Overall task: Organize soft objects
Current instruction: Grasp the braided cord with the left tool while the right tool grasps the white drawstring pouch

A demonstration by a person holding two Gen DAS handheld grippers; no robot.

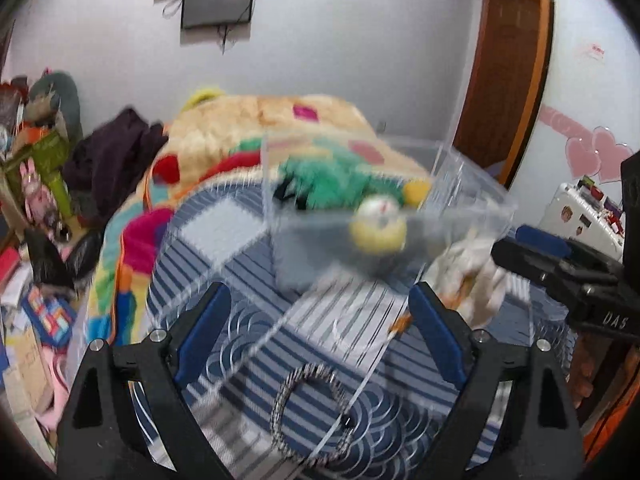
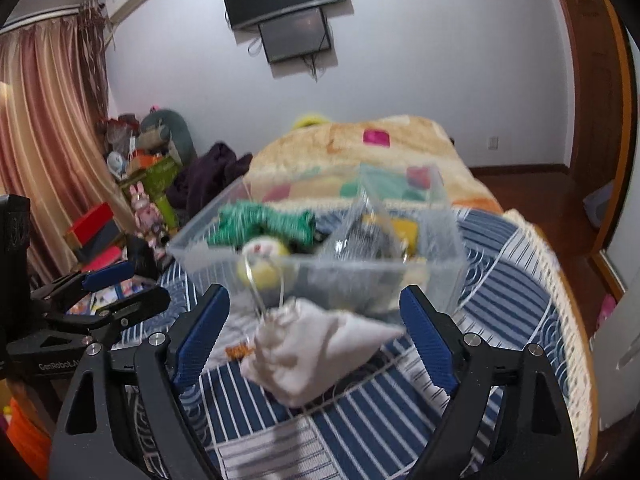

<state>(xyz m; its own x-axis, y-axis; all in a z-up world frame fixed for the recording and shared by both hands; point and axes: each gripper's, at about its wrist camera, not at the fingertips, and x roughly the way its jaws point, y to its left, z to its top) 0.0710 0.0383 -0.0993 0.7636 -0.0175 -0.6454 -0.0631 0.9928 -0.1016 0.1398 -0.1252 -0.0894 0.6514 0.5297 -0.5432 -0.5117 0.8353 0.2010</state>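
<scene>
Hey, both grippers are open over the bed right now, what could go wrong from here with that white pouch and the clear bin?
The right hand-held gripper may snag the thin wire loop above the white drawstring pouch instead of gripping cloth. Reaching on could nudge the clear plastic bin, which sits close behind the pouch. The frames are blurred, so alignment looks uncertain.

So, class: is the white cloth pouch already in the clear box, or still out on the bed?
Out. The white pouch lies on the striped bedcover in front of the clear box.

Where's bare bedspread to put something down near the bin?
Free striped bedspread lies right of the white pouch, toward the bed's fringed edge, and left of the clear bin beside the colourful blanket. The bin itself is crowded.
</scene>
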